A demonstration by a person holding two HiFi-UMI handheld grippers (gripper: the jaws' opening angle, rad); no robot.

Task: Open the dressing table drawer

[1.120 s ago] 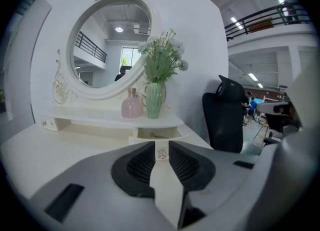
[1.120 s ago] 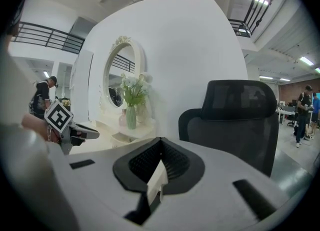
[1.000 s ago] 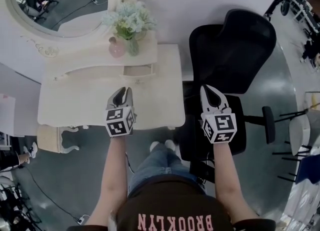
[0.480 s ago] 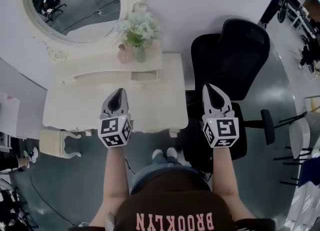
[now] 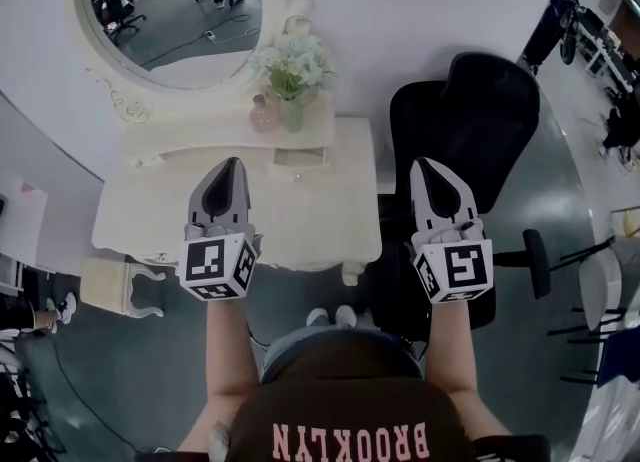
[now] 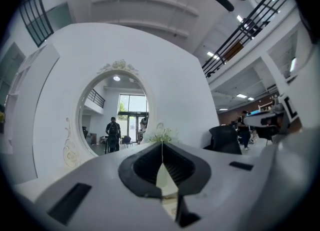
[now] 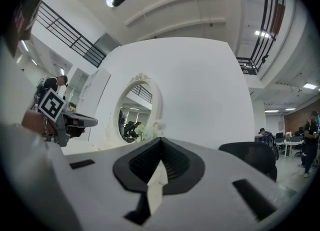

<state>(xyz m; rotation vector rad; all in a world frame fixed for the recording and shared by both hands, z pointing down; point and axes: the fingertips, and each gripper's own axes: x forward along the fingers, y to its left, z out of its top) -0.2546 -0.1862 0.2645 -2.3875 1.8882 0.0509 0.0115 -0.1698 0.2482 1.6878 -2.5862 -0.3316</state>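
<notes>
Head view, looking steeply down over the person's dark shirt, whose pale pink print reads "BROOKLYN", upside down from this camera. The only other markings are the black-and-white square markers on each gripper's cube. The left gripper is held level over the near part of the dressing table. Its own view shows the two dark pads meeting at the tips with nothing between them. The right gripper is held level beside the table's right edge, over the black office chair. Its jaws are likewise closed and empty in its own view. The drawer, a small cream front with a knob below it, sits in the raised back tier of the table, between and beyond the two grippers and apart from both. Its front appears flush with the tier. On that tier stand a vase of pale flowers and, just beside it to the left, a small pink vase. Behind them an oval mirror in a carved cream frame reflects standing people and chairs. The table top is cream, smooth and bare in front of the tier. A white curved wall backs the table. The floor is glossy grey. Both gripper views show a high hall with ceiling lights and black-railed balconies.
</notes>
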